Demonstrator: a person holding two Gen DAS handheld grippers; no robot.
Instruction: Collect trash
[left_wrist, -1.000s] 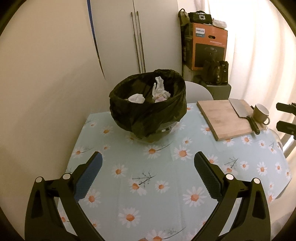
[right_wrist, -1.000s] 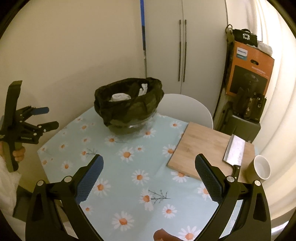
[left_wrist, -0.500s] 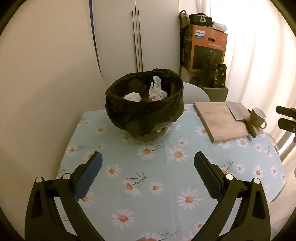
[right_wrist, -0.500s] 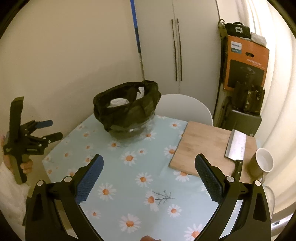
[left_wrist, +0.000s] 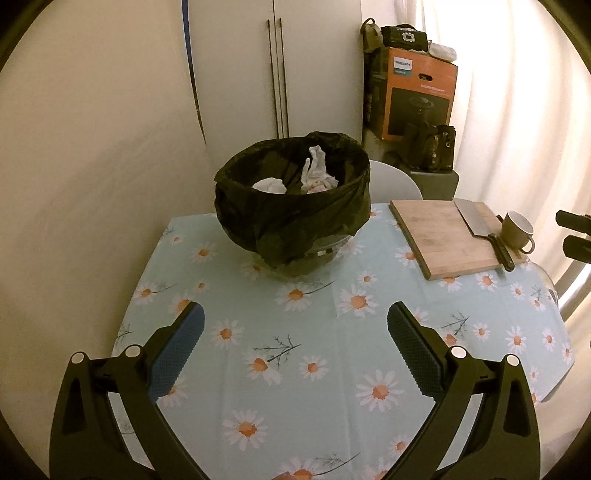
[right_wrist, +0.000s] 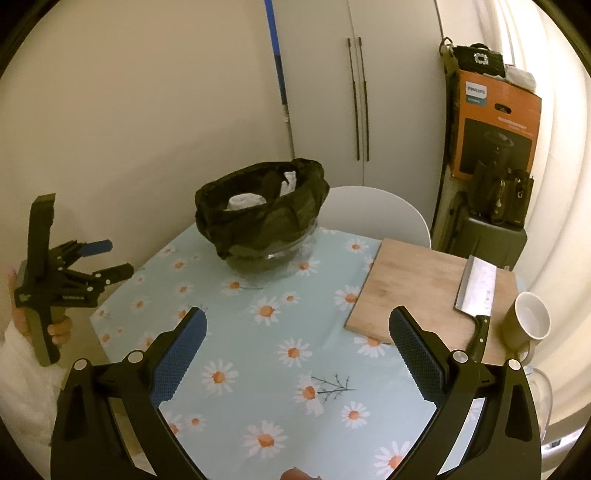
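A bowl lined with a black trash bag (left_wrist: 295, 218) stands at the far side of the daisy tablecloth (left_wrist: 317, 354); it also shows in the right wrist view (right_wrist: 264, 218). Crumpled white paper (left_wrist: 317, 173) lies inside it. My left gripper (left_wrist: 295, 325) is open and empty, held above the near part of the table, well back from the bag. My right gripper (right_wrist: 294, 328) is open and empty above the table's near right part. The left gripper also shows from the side in the right wrist view (right_wrist: 103, 258).
A wooden cutting board (right_wrist: 424, 288) with a cleaver (right_wrist: 476, 291) lies at the right, with a beige mug (right_wrist: 528, 321) beside it. A white chair (right_wrist: 373, 210) stands behind the table. An orange box (right_wrist: 495, 129) and dark bags are stacked at the back right.
Both grippers have drawn back and up from the table, so the bag and board look smaller and farther. Both stay open and empty.
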